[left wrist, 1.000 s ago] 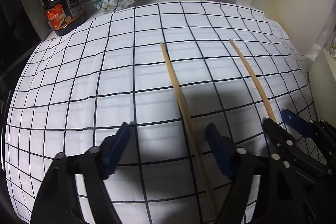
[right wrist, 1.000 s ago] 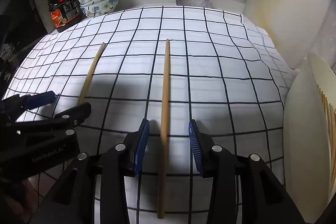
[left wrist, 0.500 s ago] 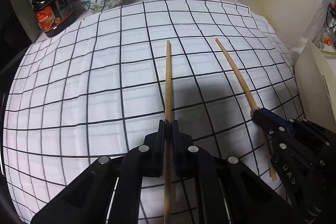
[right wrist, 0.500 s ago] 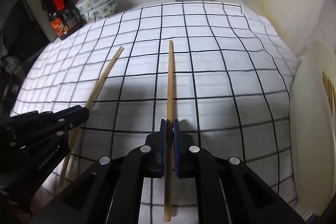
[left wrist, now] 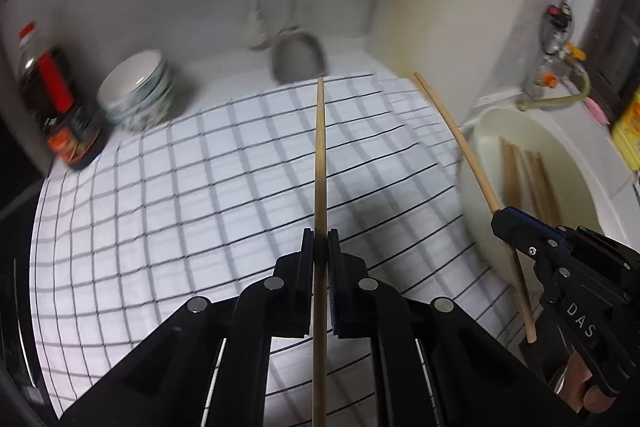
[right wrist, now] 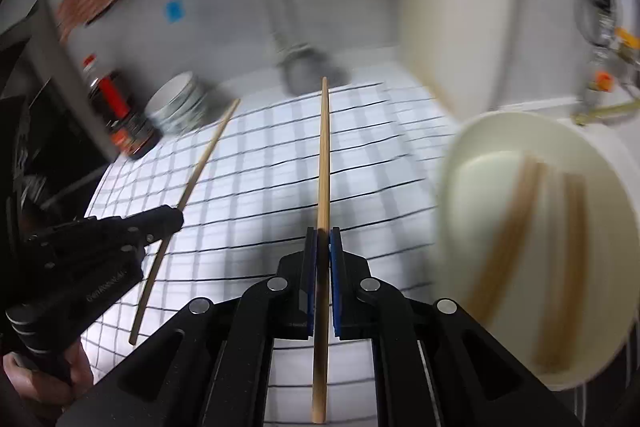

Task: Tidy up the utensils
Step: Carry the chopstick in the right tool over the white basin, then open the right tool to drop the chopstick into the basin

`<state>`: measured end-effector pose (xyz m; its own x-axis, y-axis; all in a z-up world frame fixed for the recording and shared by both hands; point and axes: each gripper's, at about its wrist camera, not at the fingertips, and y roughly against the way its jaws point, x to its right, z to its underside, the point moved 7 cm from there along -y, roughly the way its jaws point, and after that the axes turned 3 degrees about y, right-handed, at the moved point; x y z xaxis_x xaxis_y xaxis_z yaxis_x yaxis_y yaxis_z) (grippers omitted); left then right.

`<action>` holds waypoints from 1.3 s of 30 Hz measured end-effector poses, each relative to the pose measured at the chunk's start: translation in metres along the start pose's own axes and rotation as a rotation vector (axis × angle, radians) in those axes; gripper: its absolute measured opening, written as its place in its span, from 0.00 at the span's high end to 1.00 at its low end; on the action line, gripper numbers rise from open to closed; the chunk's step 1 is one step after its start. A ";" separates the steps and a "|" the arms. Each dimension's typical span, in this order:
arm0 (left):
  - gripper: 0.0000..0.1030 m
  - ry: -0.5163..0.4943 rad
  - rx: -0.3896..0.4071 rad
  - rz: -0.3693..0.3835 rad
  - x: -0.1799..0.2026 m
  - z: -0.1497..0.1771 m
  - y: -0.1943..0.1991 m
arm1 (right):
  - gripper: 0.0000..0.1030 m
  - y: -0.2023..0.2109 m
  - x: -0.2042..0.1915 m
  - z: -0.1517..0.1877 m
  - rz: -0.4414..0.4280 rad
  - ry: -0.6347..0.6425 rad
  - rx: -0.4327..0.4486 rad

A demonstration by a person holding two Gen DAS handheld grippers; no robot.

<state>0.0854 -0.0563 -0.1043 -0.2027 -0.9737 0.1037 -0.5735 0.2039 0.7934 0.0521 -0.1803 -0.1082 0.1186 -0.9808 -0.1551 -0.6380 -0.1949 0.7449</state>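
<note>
L gripper [left wrist: 320,247] jaws pinch thin wooden chopstick [left wrist: 320,147] | R gripper [right wrist: 323,245] pinches another [right wrist: 324,155] | we see cream round tub [right wrist: 600,163] to the right, nearer R hand

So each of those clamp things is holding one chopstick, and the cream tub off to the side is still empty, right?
Not quite. Each gripper does hold one chopstick: the left gripper and the right gripper both have their jaws shut on one. But the cream tub is not empty: the right wrist view shows several chopsticks in the tub already.
</note>
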 end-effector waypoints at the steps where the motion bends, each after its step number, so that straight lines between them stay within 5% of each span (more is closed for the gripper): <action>1: 0.93 -0.012 0.002 0.016 0.010 -0.005 0.000 | 0.94 0.007 0.013 0.000 0.015 -0.020 0.007; 11: 0.93 -0.195 0.033 0.166 0.146 -0.039 -0.003 | 0.94 0.062 0.132 0.002 0.184 -0.200 0.090; 18: 0.93 -0.253 -0.030 0.230 0.211 -0.042 -0.031 | 0.94 0.063 0.203 0.020 0.240 -0.321 0.061; 36: 0.93 -0.292 -0.205 0.196 0.251 -0.030 -0.114 | 0.94 0.010 0.236 0.038 0.226 -0.399 -0.070; 38: 0.88 -0.291 -0.210 0.175 0.248 -0.029 -0.115 | 0.94 0.009 0.237 0.038 0.230 -0.395 -0.080; 39: 0.71 -0.286 -0.210 0.161 0.245 -0.029 -0.115 | 0.93 0.009 0.239 0.039 0.236 -0.396 -0.080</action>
<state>0.1249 -0.3215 -0.1523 -0.5075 -0.8571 0.0890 -0.3472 0.2978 0.8892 0.0455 -0.4156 -0.1638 -0.3322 -0.9218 -0.1999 -0.5502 0.0172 0.8348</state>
